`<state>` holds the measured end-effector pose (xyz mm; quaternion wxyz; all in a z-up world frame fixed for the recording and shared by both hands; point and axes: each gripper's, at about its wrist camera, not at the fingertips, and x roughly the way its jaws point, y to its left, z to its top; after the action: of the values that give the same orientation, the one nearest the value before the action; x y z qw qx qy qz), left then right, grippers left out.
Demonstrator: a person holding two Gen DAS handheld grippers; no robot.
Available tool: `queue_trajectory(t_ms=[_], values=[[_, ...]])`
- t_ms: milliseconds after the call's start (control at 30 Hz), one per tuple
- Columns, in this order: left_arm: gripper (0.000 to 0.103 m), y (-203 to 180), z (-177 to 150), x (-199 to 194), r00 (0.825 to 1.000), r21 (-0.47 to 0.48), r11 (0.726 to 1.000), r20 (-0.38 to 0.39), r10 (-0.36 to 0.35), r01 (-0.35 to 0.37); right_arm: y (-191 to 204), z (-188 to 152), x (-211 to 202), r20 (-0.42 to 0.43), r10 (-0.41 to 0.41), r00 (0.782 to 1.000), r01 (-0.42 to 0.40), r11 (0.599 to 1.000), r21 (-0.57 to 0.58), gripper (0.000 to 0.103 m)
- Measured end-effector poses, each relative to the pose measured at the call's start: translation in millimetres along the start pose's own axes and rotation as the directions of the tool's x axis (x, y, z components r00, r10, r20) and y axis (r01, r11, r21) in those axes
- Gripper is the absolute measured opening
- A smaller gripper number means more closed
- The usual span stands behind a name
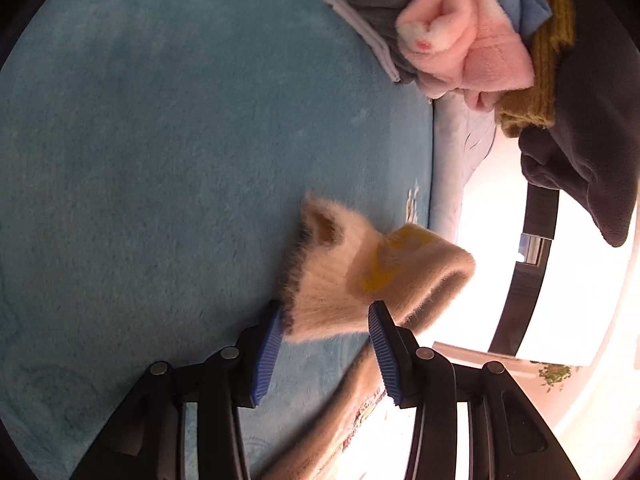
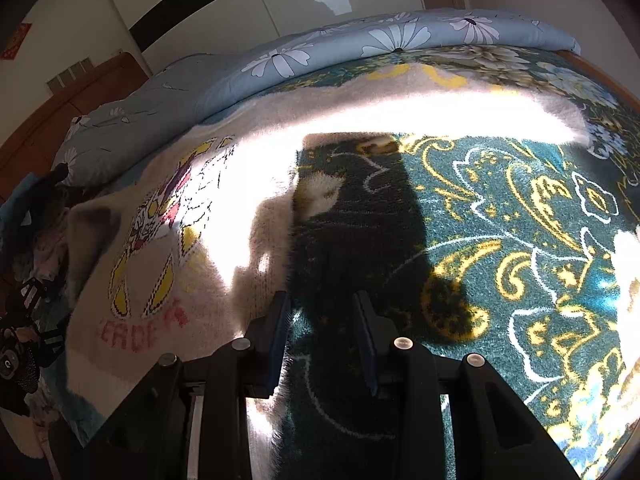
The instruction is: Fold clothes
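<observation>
A fuzzy cream sweater (image 2: 168,248) is seen spread across a bed, its printed front — a cartoon figure in yellow, red and black above pink lettering — lit by a hard band of sunlight; one sleeve (image 2: 440,96) is stretched out along the far side, over a teal blanket (image 2: 520,240) patterned with gold and white paisley. Beyond it, a pale blue quilt (image 2: 280,64) with white daisies is bunched along the bed's far edge, and a white wardrobe (image 2: 248,4) with a dark stripe is visible behind.

In the left wrist view, a fold of the cream knit (image 1: 340,280) with a yellow patch is gripped by the left gripper (image 1: 326,314); its blue-padded fingers (image 1: 267,352) are pressed against either side of the fabric, and the cloth is lifted clear of a plain blue plush surface (image 1: 160,160). A pile of other clothes (image 1: 460,40) — grey, pink fleece, light blue, mustard knit and a dark fleece — is seen at the upper right of that view, well apart from the held fold.

In the right wrist view, the right gripper (image 2: 322,320) is held low at the sweater's edge; its left finger (image 2: 276,344) is set against the cream hem, while the teal blanket in deep shadow is seen between the fingers. The fingers are parted; whether any fabric is pinched there cannot be told. At the left edge of this view, the other gripper is partly visible beside the sweater's bottom edge.
</observation>
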<state>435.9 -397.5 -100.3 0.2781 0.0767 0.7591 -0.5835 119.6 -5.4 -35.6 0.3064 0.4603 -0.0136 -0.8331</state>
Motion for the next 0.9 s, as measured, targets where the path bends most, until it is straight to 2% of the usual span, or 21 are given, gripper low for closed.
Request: queue_trajectory(t_ms=[67,167,300,367,400,467,533,567,600,633,667,767,833,900], values=[[0.048,-1.4,10.8,10.2,0.999,-0.041,0.999,-0.039,-0.019,0.018,0.4,-0.1,0.3,-0.001,-0.001,1.000,0.001,1.000,-0.002,0.033],[0.048,4.0,2.2,11.9,0.996,-0.064,0.997,-0.078,-0.035,0.030,2.0,-0.1,1.3,-0.001,-0.011,1.000,0.011,1.000,-0.008,0.033],[0.048,5.6,-6.5,17.7,0.996,-0.094,0.994,-0.066,-0.056,0.049,2.2,0.0,1.4,0.002,-0.014,1.000,0.014,1.000,-0.008,0.033],[0.049,-4.4,41.7,39.0,0.996,-0.124,0.990,-0.039,-0.079,0.074,1.4,0.3,0.7,-0.001,-0.011,1.000,0.011,1.000,-0.011,0.033],[0.049,-6.4,51.6,45.7,0.996,-0.146,0.986,-0.027,-0.082,0.077,1.3,0.5,0.9,-0.002,-0.010,1.000,0.010,1.000,-0.010,0.033],[0.049,-8.0,50.7,49.6,0.996,-0.175,0.981,0.013,-0.087,0.088,0.9,0.7,1.2,-0.003,-0.008,1.000,0.008,1.000,-0.009,0.033],[0.047,-14.5,52.9,53.5,0.997,-0.147,0.986,0.044,-0.068,0.074,0.8,0.6,1.1,-0.003,-0.009,1.000,0.009,1.000,-0.006,0.033],[0.045,-18.6,54.7,54.5,0.997,-0.126,0.991,0.055,-0.045,0.052,0.9,0.6,0.9,-0.002,-0.010,1.000,0.010,1.000,-0.006,0.033],[0.038,-22.7,56.6,55.6,0.998,-0.105,0.994,0.065,-0.022,0.029,1.0,0.5,0.9,-0.002,-0.010,1.000,0.010,1.000,-0.009,0.033],[0.026,-29.1,58.4,55.8,0.997,-0.057,0.998,0.079,0.015,-0.011,1.0,0.4,1.0,-0.002,-0.010,1.000,0.010,1.000,-0.011,0.033],[0.020,-37.6,59.9,55.0,0.994,0.009,0.999,0.098,0.052,-0.053,0.8,0.6,1.1,-0.002,-0.008,1.000,0.008,1.000,-0.011,0.033],[0.015,-73.2,55.5,46.8,0.988,0.211,0.971,0.124,0.088,-0.113,1.0,0.9,2.1,-0.001,-0.006,1.000,0.006,1.000,-0.015,0.033],[0.014,-111.1,39.8,38.3,0.985,0.389,0.912,0.158,0.077,-0.133,1.7,1.2,2.7,0.001,-0.010,1.000,0.010,1.000,-0.020,0.033],[0.014,-155.0,14.8,31.0,0.983,0.561,0.816,0.179,0.040,-0.135,2.4,1.8,3.3,0.004,-0.014,1.000,0.014,1.000,-0.025,0.033]])
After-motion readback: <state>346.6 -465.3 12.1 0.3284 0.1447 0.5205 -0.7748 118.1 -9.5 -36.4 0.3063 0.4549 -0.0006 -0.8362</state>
